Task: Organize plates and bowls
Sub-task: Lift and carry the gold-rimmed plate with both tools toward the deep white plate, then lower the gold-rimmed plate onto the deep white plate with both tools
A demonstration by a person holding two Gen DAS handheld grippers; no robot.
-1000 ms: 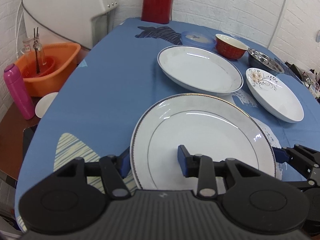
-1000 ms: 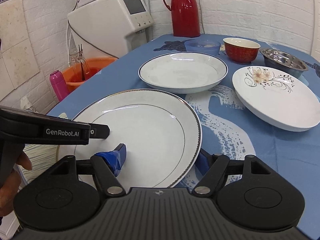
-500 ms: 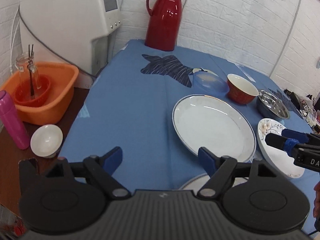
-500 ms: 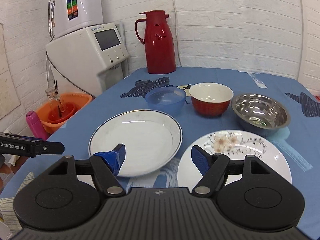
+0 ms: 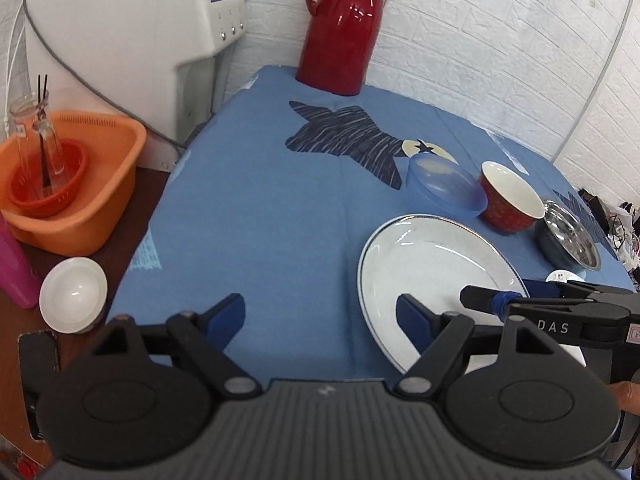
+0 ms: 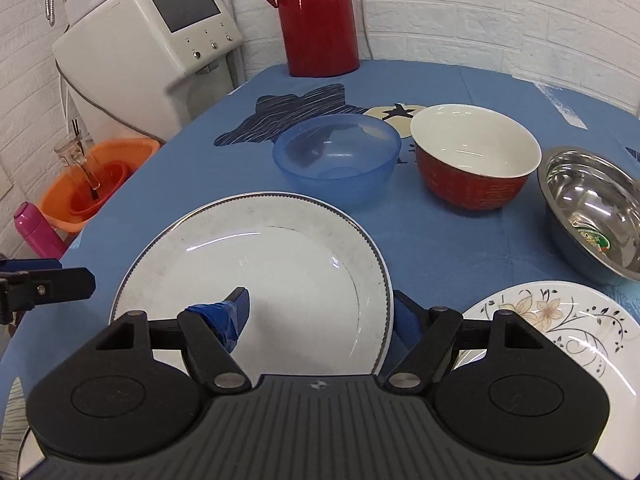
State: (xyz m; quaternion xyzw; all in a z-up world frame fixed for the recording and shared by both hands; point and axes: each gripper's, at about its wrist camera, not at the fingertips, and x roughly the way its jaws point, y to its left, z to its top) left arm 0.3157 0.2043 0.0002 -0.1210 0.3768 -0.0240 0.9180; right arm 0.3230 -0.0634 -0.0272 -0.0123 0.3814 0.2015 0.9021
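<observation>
A white plate (image 6: 272, 272) with a dark beaded rim lies on the blue tablecloth. My right gripper (image 6: 320, 312) is open and straddles the plate's right rim, one finger over the plate and the other outside it. In the left wrist view, my left gripper (image 5: 320, 316) hangs open over bare cloth just left of the same plate (image 5: 432, 276), holding nothing. Behind the plate stand a clear blue bowl (image 6: 336, 160), a red bowl (image 6: 472, 156) with a white inside and a steel bowl (image 6: 592, 208). A flowered plate (image 6: 560, 320) lies at the right.
A red thermos jug (image 6: 316, 20) and a white machine (image 6: 160, 48) stand at the back. Left of the table, a lower surface holds an orange basin (image 5: 76, 184) with a glass jar, a pink bottle (image 5: 12, 264) and a small white bowl (image 5: 72, 292).
Both grippers have moved forward from the large gold-rimmed plate at the table's front, which is now out of view, to the farther plate. Both stayed open.
</observation>
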